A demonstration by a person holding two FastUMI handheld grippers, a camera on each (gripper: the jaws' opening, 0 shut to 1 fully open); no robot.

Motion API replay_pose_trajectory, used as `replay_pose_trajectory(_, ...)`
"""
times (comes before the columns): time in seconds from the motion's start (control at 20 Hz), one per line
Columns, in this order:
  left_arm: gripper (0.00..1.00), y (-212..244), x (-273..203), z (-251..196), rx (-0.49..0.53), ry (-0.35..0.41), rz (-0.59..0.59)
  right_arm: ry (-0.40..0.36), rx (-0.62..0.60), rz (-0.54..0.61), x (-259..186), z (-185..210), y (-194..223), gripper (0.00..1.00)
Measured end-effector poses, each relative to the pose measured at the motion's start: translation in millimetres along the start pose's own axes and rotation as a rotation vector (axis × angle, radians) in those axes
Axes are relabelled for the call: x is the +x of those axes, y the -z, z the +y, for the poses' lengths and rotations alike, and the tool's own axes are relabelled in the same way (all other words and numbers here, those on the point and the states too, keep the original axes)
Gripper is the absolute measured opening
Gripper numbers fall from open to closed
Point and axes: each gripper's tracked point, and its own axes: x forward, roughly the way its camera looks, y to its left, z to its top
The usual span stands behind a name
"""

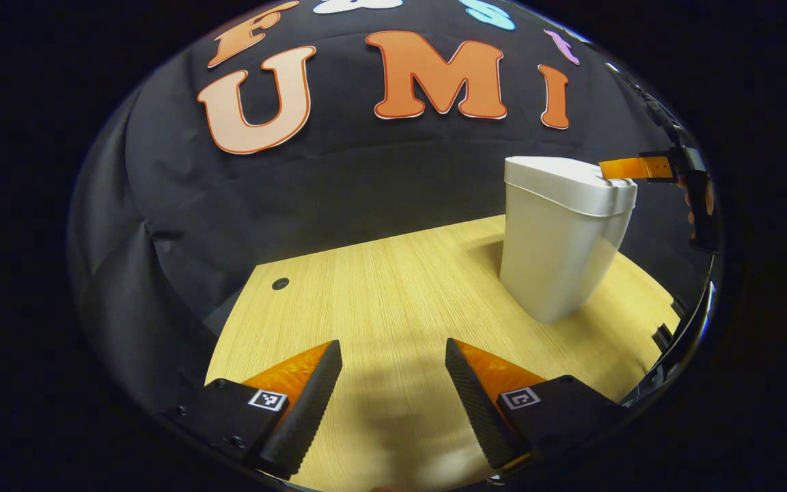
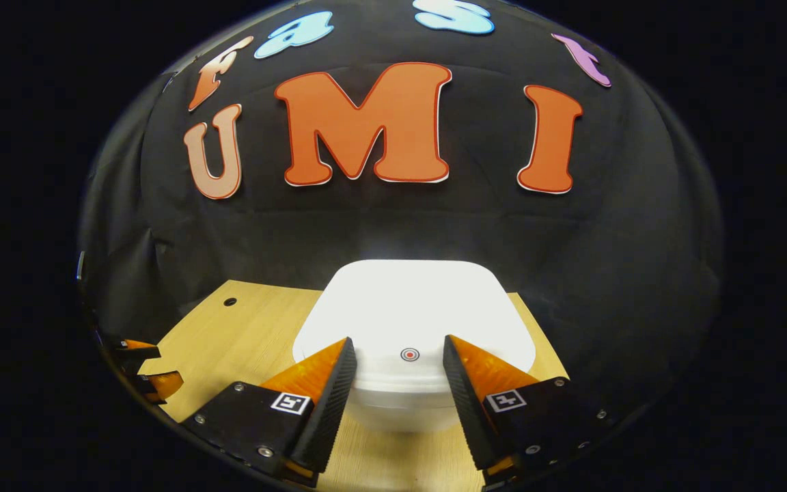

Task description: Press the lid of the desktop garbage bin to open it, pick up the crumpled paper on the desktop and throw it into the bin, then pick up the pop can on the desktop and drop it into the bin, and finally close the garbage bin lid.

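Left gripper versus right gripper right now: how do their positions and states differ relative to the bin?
The left gripper hangs over bare table, apart from the bin; the right gripper sits at the bin's closed lid, its fingers either side of the red target mark. The left gripper views the bin from the side, the right from above. Both are open and hold nothing.

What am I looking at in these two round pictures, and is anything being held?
A person holds a two-finger gripper in each hand, and each carries a camera looking along its fingers. In the left gripper view, the left gripper hovers open over the wooden table, holding nothing. The white bin stands to the right with its lid down. In the right gripper view, the right gripper is open just above the lid, by its small round mark. Nothing is held.
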Motion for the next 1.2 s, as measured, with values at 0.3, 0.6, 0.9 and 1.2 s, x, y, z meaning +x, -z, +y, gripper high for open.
replay_pose_trajectory(0.3,0.97,-20.7,-4.6,9.8,-0.007,-0.018,-0.059,0.017,-0.023,-0.039,-10.0,6.1,-1.2,0.76)
replay_pose_trajectory(0.6,0.97,-60.6,-17.9,31.7,-0.071,-0.048,-0.159,-0.025,-0.019,-0.086,-26.2,36.2,-0.6,0.75)
replay_pose_trajectory(0.9,0.97,-120.2,-36.2,47.5,-0.101,-0.080,-0.313,-0.044,-0.070,-0.167,-43.5,64.9,-6.6,0.75)
replay_pose_trajectory(1.2,0.97,-151.4,-56.6,47.9,-0.073,-0.091,-0.414,-0.057,-0.076,-0.185,-50.0,84.3,-1.4,0.75)
